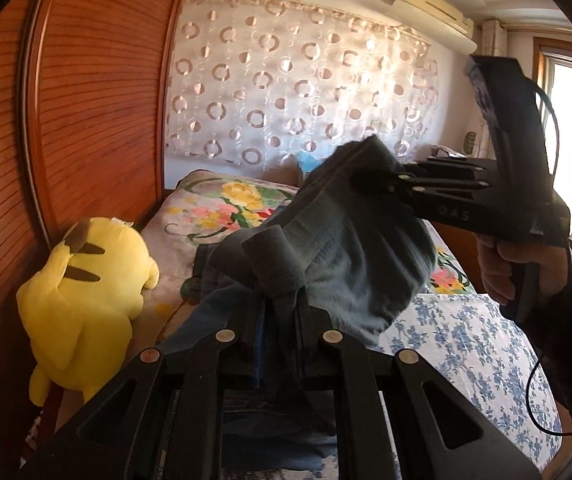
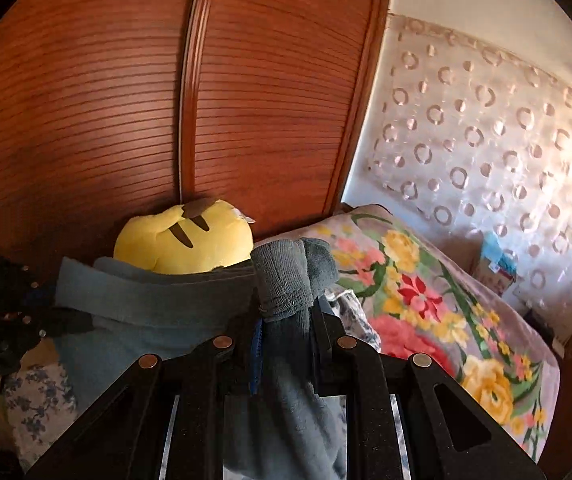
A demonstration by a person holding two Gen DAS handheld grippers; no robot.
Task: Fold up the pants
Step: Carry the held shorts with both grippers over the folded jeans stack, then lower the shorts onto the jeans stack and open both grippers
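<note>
pants [image 1: 326, 248]: grey-blue cloth, lifted clear above the bed [image 1: 466, 344], bunched and stretched between both grippers.
left gripper [image 1: 277, 320]: jaws nearly closed, pinching a gathered fold of the pants; a blue strip shows inside the pinch.
right gripper [image 2: 286, 320]: jaws nearly closed on another cuff-like fold of the pants. seen from the left wrist it enters from the right, held by a hand [image 1: 518, 268] in a dark sleeve; embossed letters on its side read roughly "das", not fully legible.
bedding: blue-flowered white sheet, floral blanket [image 2: 426, 300] in yellow, pink and red.
yellow plush toy [image 1: 81, 280]: leaning on the slatted wooden wardrobe [image 1: 97, 100].
air conditioner [image 1: 430, 4]: wall-mounted, any label unreadable.
ring-patterned curtain [image 1: 306, 88].
</note>
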